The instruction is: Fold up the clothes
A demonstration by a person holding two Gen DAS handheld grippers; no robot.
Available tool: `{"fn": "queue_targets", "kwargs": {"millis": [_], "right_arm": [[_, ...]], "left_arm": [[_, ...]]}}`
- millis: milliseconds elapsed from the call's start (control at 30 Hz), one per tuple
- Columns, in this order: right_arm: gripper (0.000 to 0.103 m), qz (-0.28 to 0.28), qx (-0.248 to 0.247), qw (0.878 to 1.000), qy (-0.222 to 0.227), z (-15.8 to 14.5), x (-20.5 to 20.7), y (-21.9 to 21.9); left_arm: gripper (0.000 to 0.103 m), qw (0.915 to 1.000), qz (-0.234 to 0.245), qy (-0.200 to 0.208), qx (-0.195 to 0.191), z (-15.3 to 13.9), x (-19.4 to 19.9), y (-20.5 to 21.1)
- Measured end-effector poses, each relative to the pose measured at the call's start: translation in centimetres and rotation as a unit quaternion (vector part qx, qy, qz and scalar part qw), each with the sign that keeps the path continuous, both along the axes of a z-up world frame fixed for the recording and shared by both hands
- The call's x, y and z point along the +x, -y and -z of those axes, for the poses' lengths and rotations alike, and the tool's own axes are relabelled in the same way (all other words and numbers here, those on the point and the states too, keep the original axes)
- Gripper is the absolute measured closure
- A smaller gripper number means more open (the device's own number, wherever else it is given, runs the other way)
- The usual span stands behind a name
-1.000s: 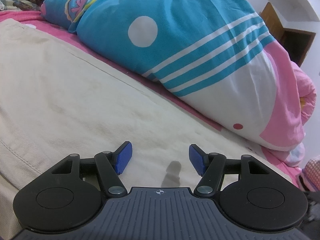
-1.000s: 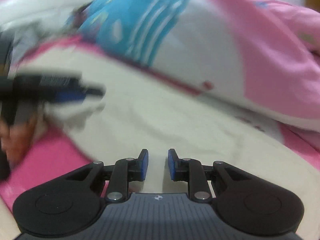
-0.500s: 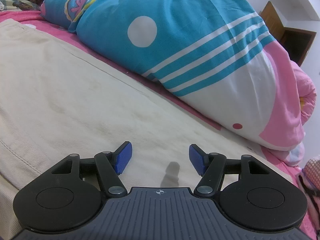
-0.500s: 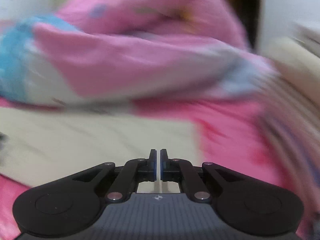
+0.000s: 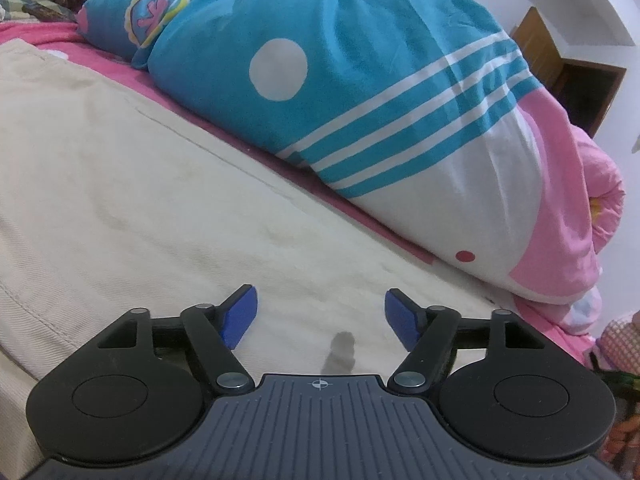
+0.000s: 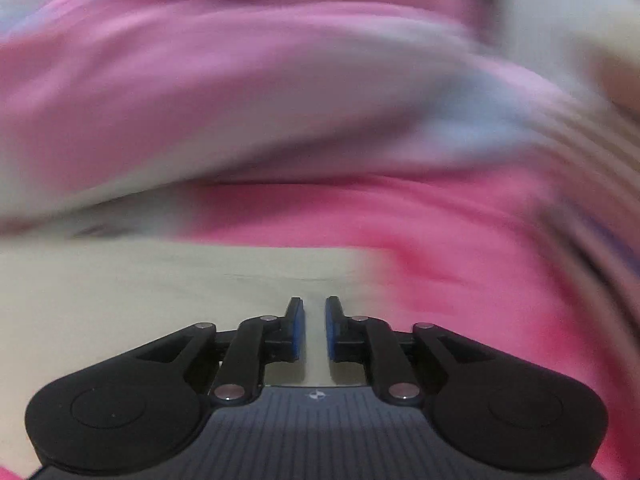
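- Since the earlier frames the right gripper [image 6: 314, 326] has swung: its view slid from the blue striped part of the quilt to the pink end, and the jaws, almost touching half a second ago, now stand a narrow gap apart
- The left gripper [image 5: 320, 314] has stayed put over that time, its view and jaw spread unchanged
- Left gripper pose: low at the bottom centre of its frame, lying flat over the cloth [image 5: 120, 200], jaws spread wide with nothing between them; one blue pad [image 5: 239, 316] tilts outward
- The cloth, a cream garment, fills the left and middle of the left frame, running from the upper left edge down under the gripper; a seam line crosses it diagonally and a small dark mark [image 5: 340, 350] sits on it between the jaws
- Right gripper pose: bottom centre of its frame, pointing level across the bed, jaws nearly closed with a slim slot left; only cream cloth [image 6: 120, 292] shows through the slot, and I cannot tell whether any fabric is pinched
- In the right frame the cloth takes the lower left, under and ahead of the gripper, its far edge meeting the pink sheet [image 6: 440, 232] at mid frame
- The right frame is heavily blurred, so details there are unclear
- The quilt [image 5: 360, 80], blue with white stripes and a white dot, lies across the upper right of the left frame, just beyond the cloth's far edge; in the right frame its pink part [image 6: 200, 80] spans the upper half
- A brown door [image 5: 576, 88] stands at the upper right of the left frame
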State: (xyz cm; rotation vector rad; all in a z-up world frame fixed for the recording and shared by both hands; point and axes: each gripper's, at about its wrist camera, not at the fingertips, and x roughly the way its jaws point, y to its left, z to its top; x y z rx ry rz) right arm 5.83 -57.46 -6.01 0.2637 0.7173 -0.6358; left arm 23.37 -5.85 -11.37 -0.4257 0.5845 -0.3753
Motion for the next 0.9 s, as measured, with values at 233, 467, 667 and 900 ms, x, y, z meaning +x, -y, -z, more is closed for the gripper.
{"fn": "queue_targets", "kwargs": {"millis": [233, 467, 667, 900], "right_arm": [[0.081, -0.013, -0.011, 1.000, 0.024, -4.4, -1.2, -3.6], [0.078, -0.238, 0.014, 0.971, 0.035, -4.4, 10.6, -16.7], [0.081, -0.300, 0.012, 0.954, 0.011, -0.6, 16.5, -19.7], [0.081, 0.013, -0.018, 1.000, -0.013, 0.1, 6.3, 0.0]], "left_arm": [[0.023, 0.9928, -0.056, 0.066, -0.084, -3.0, -2.1, -4.1], [0.024, 0.9869, -0.156, 0.000, -0.041, -1.5, -0.1, -7.1], [0.025, 0.9866, -0.161, -0.013, -0.023, -0.9, 0.2, -6.9], [0.025, 0.9857, -0.165, -0.022, -0.024, -0.9, 0.2, -7.2]]}}
